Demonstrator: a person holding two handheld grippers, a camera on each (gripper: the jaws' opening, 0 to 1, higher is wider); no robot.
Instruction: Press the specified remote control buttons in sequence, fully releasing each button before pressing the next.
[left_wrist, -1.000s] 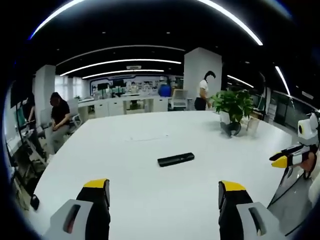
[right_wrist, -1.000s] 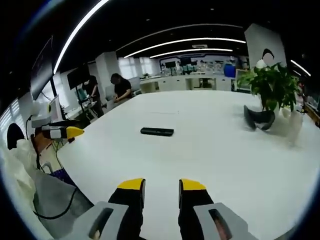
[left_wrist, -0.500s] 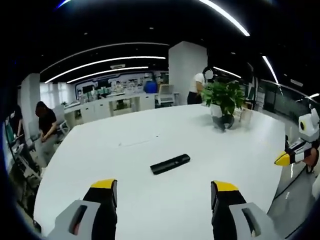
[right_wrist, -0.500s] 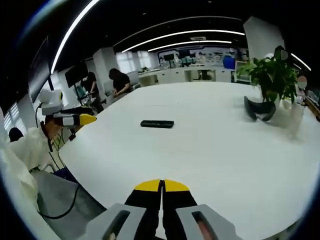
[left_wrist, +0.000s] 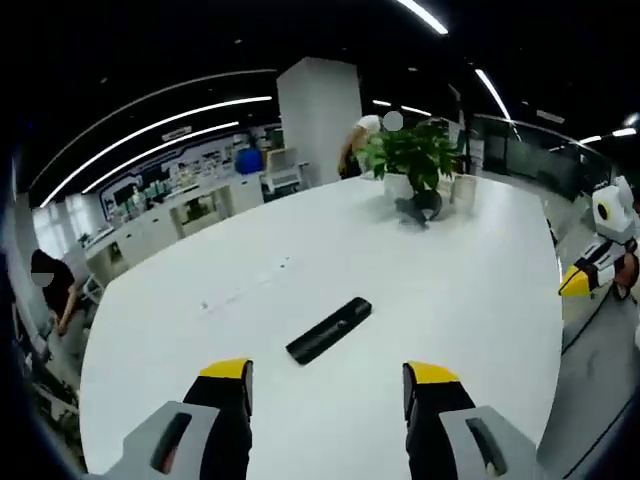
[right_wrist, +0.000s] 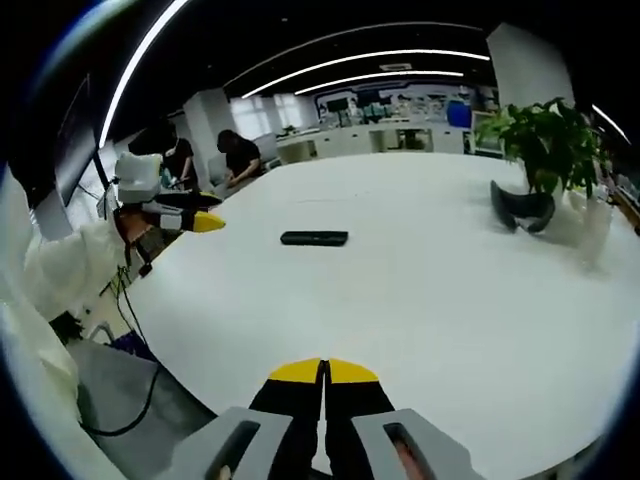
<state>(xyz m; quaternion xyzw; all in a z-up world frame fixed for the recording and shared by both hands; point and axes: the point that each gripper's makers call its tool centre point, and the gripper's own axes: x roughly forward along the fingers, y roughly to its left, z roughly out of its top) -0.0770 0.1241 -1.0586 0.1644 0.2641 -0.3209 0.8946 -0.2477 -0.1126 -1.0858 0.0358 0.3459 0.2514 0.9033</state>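
Remote control (left_wrist: 329, 329) is what this is all about, a slim black bar lying flat on the big white table (left_wrist: 470, 280), out in the open middle of it and well apart from the potted plant (left_wrist: 412, 156) at the far end. In the right gripper view the remote (right_wrist: 314, 238) sits alone on the bare top, the plant (right_wrist: 548, 140) off to one side, with a dark curved object (right_wrist: 520, 212) at its foot (headset or strap, hard to say).

Left gripper (left_wrist: 328, 385) hovers short of the remote, jaws spread wide and holding nothing. Right gripper (right_wrist: 323, 371) hangs over the near edge of the table, yellow tips pinched together on nothing; it looks set to poke rather than pinch.

Handling call: the remote looks light, rigid plastic, likely to skate on that smooth top under a sideways push. So press straight down on the buttons with the closed tips, and if it needs steadying, take it across its narrow sides near one end, clear of the keys.

Writing? No brand, label or button legend is readable at this range; the buttons themselves are too small to make out.
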